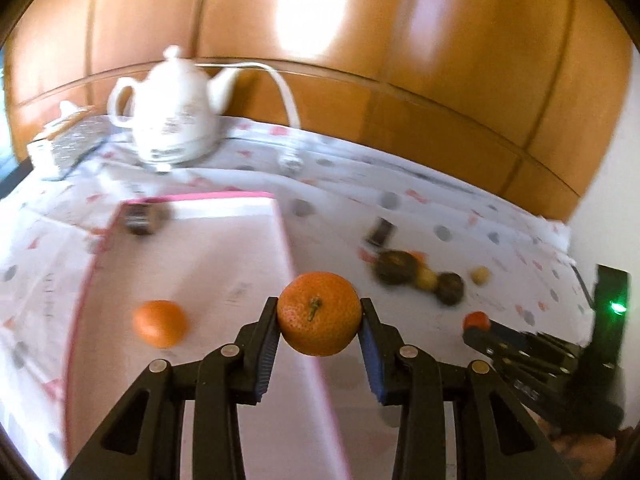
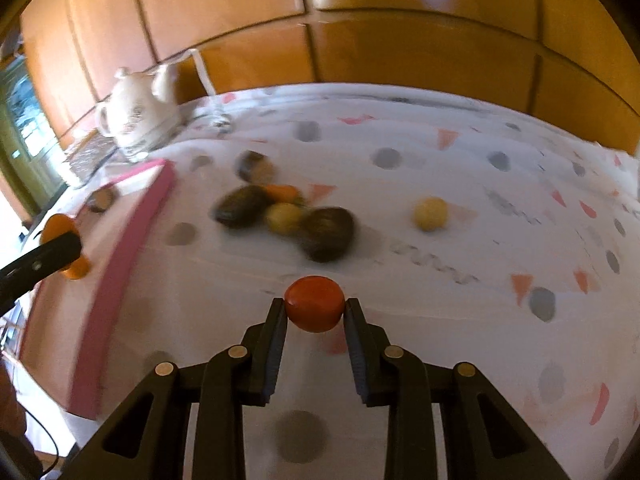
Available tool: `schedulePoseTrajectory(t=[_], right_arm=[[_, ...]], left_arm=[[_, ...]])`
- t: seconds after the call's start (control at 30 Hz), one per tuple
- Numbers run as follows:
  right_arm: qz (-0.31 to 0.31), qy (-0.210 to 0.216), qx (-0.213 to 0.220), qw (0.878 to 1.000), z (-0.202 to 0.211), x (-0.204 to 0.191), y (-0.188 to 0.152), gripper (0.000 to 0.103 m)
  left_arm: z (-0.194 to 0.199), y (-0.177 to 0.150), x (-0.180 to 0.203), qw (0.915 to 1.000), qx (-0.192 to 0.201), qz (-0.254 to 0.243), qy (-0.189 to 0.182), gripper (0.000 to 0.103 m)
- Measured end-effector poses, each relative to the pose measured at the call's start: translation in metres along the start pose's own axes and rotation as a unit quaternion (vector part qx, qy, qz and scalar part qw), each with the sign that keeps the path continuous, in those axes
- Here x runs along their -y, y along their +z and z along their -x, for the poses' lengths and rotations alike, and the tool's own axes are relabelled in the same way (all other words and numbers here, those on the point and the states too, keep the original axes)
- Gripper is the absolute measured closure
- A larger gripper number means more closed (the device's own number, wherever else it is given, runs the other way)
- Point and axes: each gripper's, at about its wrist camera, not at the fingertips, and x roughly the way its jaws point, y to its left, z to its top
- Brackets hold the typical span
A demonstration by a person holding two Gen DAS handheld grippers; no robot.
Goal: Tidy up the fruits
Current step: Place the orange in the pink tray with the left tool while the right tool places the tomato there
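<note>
Both claws carry fruit above a counter [image 2: 400,152] draped in a dotted, patterned cloth: the left claw [image 1: 319,316] pinches a stemmed orange [image 1: 319,314] between its blue pads, held over the right-hand wall of a shallow pink-rimmed tray [image 1: 286,240], while the right claw [image 2: 315,310] grips a small red tomato [image 2: 315,309] above bare cloth, well to the right of the tray. A second orange [image 1: 160,323] already lies on the tray floor, and a dark blurred item [image 1: 141,220] sits near its far corner. The remaining fruit waits in a loose cluster on the cloth: two dark avocado-like pieces [image 2: 326,233], a pale yellow fruit [image 2: 283,218] wedged between them, and another pale round fruit [image 2: 430,214] set apart to the right. A white teapot [image 1: 172,108] stands at the back by the wood-panelled wall. The step in hand looks like the carry to the tray; the next move appears to call for bringing the orange clear of the rim, lowering it beside its twin, then spreading the pads, with the tomato to follow and the rim to be cleared, not clipped.
</note>
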Motion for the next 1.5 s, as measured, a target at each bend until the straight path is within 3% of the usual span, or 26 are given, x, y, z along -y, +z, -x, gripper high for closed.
schedulePoseTrajectory(t=[0.33, 0.53, 0.7, 1.17, 1.5], right_arm=[[0.1, 0.107, 0.009, 0.989, 0.014, -0.104, 0.02, 0.074], [0.152, 0.145, -0.003, 0.978, 0.005, -0.161, 0.02, 0.074], [0.165, 0.147, -0.012, 0.975, -0.006, -0.187, 0.021, 0.074], [0.125, 0.12, -0.007, 0.985, -0.004, -0.179, 0.016, 0.067], [0.09, 0.068, 0.018, 0.994, 0.007, -0.152, 0.012, 0.065]], left_arm=[[0.016, 0.012, -0.076, 0.9926, 0.024, 0.058, 0.104, 0.064], [0.026, 0.008, -0.101, 0.9873, 0.029, 0.079, 0.135, 0.063], [0.037, 0.005, -0.106, 0.9843, 0.045, 0.086, 0.148, 0.044], [0.045, -0.007, -0.095, 0.9872, 0.039, 0.079, 0.133, 0.039], [0.043, -0.017, -0.068, 0.9916, 0.032, 0.045, 0.117, 0.039]])
